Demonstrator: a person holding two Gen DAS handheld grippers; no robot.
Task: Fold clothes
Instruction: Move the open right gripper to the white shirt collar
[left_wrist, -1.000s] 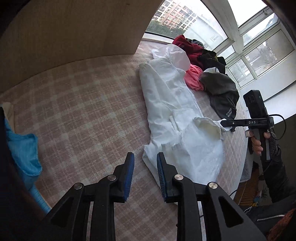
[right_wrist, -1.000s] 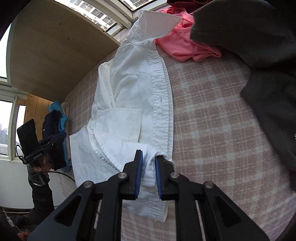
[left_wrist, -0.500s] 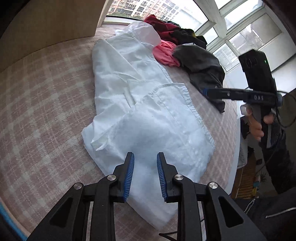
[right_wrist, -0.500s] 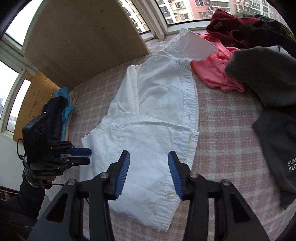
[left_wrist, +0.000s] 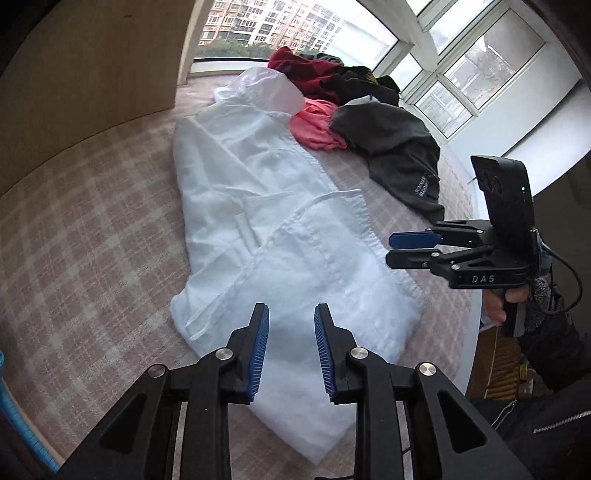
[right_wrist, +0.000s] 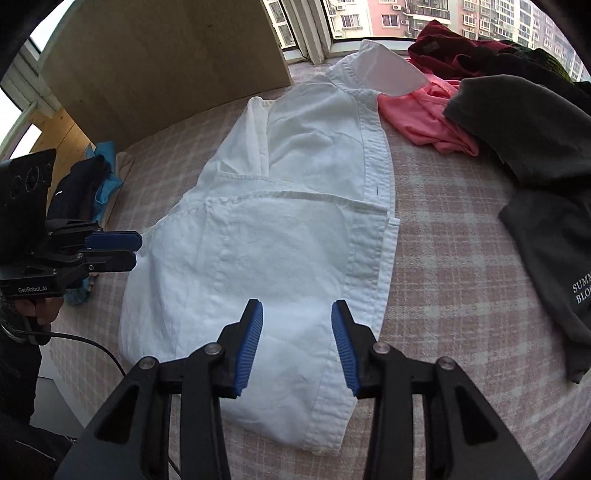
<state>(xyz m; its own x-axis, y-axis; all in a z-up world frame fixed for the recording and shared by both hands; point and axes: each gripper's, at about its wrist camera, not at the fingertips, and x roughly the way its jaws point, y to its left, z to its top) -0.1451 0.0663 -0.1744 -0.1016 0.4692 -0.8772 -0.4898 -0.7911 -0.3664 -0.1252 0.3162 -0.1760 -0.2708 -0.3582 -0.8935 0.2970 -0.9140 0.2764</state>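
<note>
A white button-up shirt lies on the pink checked surface, collar toward the window. Its lower part is folded up over the middle; the fold's hem runs across the shirt. My left gripper hovers open over the near end of the folded part, with nothing between its blue pads. It also shows at the left of the right wrist view as the left gripper. My right gripper is open and empty above the folded part near the button placket. In the left wrist view the right gripper sits beside the shirt's right edge.
Unfolded clothes are piled by the collar: a pink garment, a dark grey one with white lettering and a maroon one. Blue and dark garments lie far left. A wooden panel stands behind. The surface's edge runs at the right.
My right gripper opened and let go of the shirt's lower hem, which now lies folded over the middle. Both grippers have drawn back above the folded part.
</note>
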